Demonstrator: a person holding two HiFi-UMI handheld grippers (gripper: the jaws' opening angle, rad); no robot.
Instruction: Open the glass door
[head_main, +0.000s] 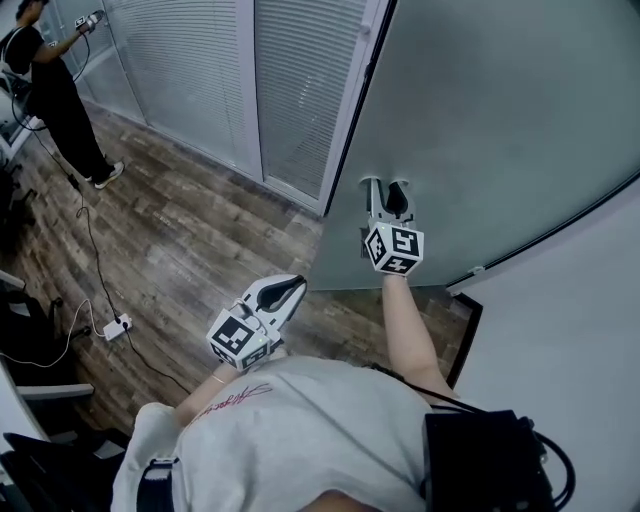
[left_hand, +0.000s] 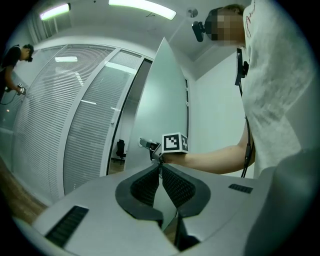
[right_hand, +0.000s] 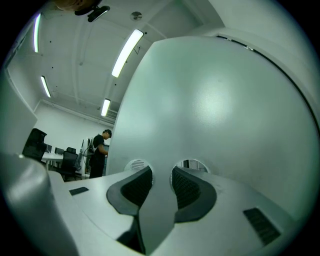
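Observation:
The frosted glass door (head_main: 500, 120) stands ajar, its dark edge beside the blind-covered frame. In the head view my right gripper (head_main: 385, 200) is up against the door at its metal handle (head_main: 372, 190). In the right gripper view the grey handle (right_hand: 157, 200) fills the gap of the right gripper (right_hand: 161, 182), both pads pressed on it. From the left gripper view the handle (left_hand: 146, 144) juts from the door (left_hand: 160, 100) just ahead of the right gripper's marker cube (left_hand: 172, 142). My left gripper (head_main: 295, 288) hangs back from the door, shut and empty, its tips meeting (left_hand: 161, 170).
Glass partitions with blinds (head_main: 200, 70) run left of the doorway. Another person (head_main: 50, 90) stands at the far left by them. A cable and power strip (head_main: 117, 326) lie on the wood floor. Office chairs (head_main: 20, 300) sit at the left edge. A white wall (head_main: 580, 350) closes the right.

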